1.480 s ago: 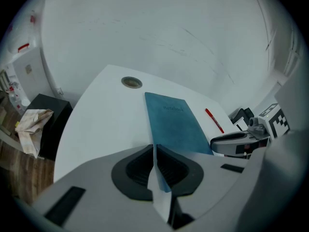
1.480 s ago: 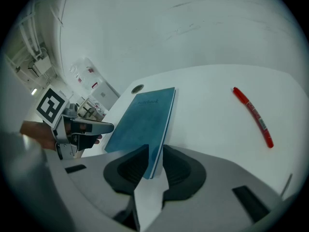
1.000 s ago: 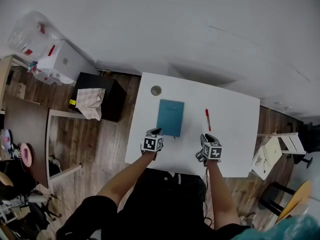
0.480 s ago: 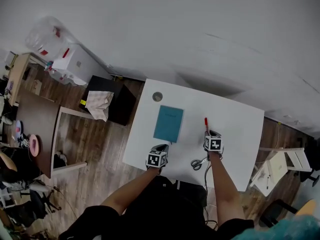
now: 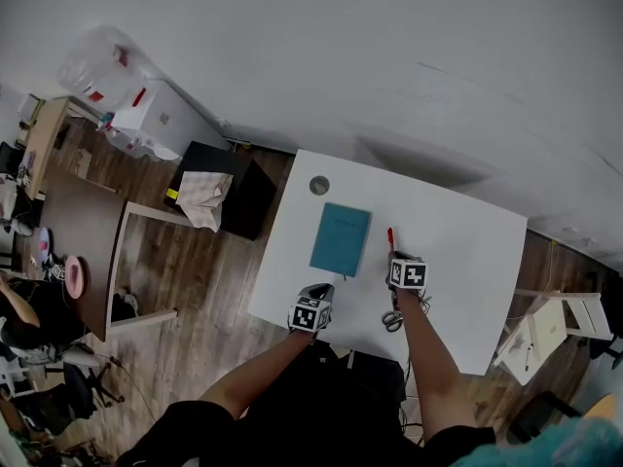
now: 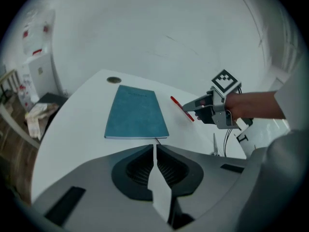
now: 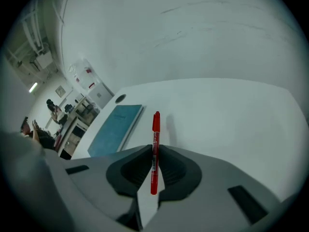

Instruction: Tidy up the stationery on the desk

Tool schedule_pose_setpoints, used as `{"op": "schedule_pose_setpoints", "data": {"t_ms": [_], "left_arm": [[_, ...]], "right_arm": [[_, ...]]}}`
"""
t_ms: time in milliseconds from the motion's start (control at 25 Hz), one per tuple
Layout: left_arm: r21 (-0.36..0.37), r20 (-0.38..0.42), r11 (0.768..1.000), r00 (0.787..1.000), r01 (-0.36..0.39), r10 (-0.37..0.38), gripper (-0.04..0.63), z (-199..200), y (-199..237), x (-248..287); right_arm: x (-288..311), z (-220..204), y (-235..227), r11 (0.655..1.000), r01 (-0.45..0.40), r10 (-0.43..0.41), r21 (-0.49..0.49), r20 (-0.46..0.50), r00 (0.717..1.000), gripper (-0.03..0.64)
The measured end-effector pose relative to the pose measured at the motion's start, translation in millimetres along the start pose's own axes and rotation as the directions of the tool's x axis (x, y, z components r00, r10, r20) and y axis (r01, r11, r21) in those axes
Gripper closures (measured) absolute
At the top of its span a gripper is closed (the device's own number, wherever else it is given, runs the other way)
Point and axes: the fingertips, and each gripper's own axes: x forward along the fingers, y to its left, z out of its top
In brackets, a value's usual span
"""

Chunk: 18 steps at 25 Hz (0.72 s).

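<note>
**Right gripper view: red pen caught between the jaws, just right of the notebook**

The right gripper point(image 7: 154, 151) has just been closing its jaws, and they now press on the barrel of a red pen point(image 7: 156, 124). The pen's long axis runs straight out along the line the gripper points, away from the person. Its capped end sticks out past the jaw tips and its back end sits deep between them. The pen lies just to the right of a teal notebook point(image 7: 116, 127), roughly parallel to the notebook's long edge and not touching it. Whether the pen has left the white desk point(image 5: 458, 251) cannot be told.

The left gripper point(image 6: 154, 146) is closed with nothing in it. It hangs just off the notebook's near short edge, on the person's side, well apart from the pen. So the right hand has the pen, and the left hand is the nearer one to the notebook.

Scissors point(image 5: 393, 319) lie on the desk right of the notebook and nearer the person, beside the right wrist.

No writing can be read. Small print on the notebook cover and a label on the pen barrel are both too small to make out.
</note>
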Motion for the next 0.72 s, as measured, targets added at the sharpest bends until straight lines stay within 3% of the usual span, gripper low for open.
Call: {"op": "schedule_pose_setpoints", "data": {"t_ms": [120,360,720], "left_arm": [[0.145,0.038,0.989,0.999,0.014,-0.020,0.566,19,-4,-5],[0.097,0.104,0.994,0.993,0.052,-0.062,0.568,49,19,-14],[0.068,0.080,0.990,0.989,0.123,-0.128,0.568,42,48,-18]], "right_arm": [[8,-1,27,0.999,0.006,-0.007,0.051,0.018,1.000,0.558],[21,-2,49,0.964,0.038,-0.060,0.264,0.076,0.995,0.558],[41,1,53,0.939,0.127,-0.149,0.318,0.045,0.988,0.558]]}}
